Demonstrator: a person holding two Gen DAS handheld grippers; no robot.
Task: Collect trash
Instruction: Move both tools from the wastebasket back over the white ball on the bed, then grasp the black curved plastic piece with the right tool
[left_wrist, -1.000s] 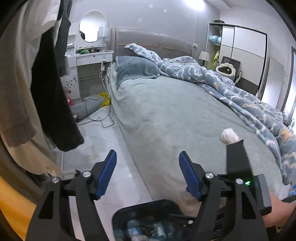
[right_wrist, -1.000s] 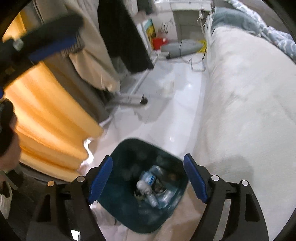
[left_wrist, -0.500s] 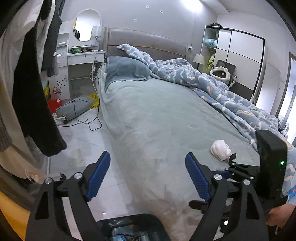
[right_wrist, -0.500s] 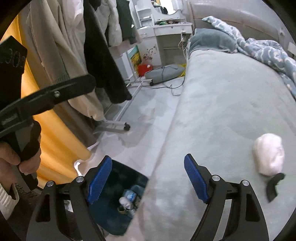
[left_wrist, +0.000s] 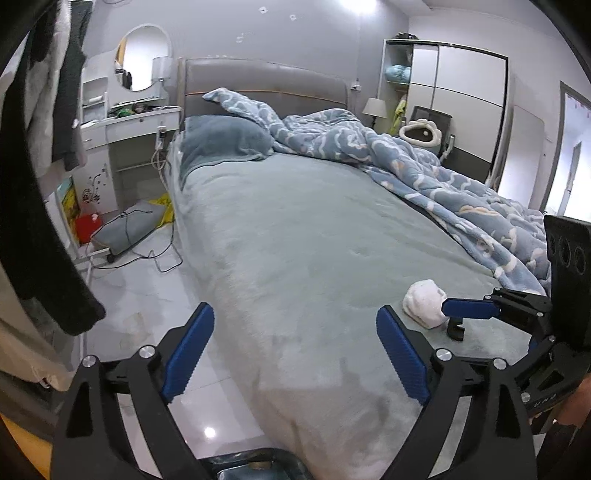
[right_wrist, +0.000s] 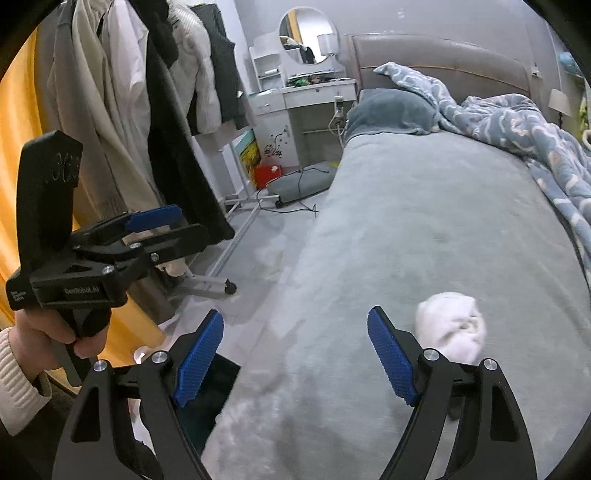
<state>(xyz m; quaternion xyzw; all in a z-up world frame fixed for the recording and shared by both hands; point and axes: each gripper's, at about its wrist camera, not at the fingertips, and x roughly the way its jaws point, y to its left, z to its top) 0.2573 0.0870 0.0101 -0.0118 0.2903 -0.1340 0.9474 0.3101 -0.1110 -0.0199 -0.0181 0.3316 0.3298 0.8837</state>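
Note:
A crumpled white tissue wad (left_wrist: 424, 307) lies on the grey-green bed sheet (left_wrist: 314, 236) near the foot of the bed; it also shows in the right wrist view (right_wrist: 452, 330). My right gripper (right_wrist: 295, 354) is open and empty, low over the bed edge, with the wad just right of its right finger. My left gripper (left_wrist: 295, 350) is open and empty over the bed's left edge. A dark bin (left_wrist: 255, 466) with trash sits on the floor below; its corner shows in the right wrist view (right_wrist: 210, 398).
A blue patterned duvet (left_wrist: 424, 173) is bunched on the bed's right side. A clothes rack with hanging coats (right_wrist: 162, 110) stands left of the bed. A grey cushion with cables (left_wrist: 129, 229) and a red box (left_wrist: 86, 227) lie on the tiled floor.
Both grippers rose from over the bin and swung toward the bed. The right gripper moved close to the tissue wad. The bin dropped to the bottom edge of view.

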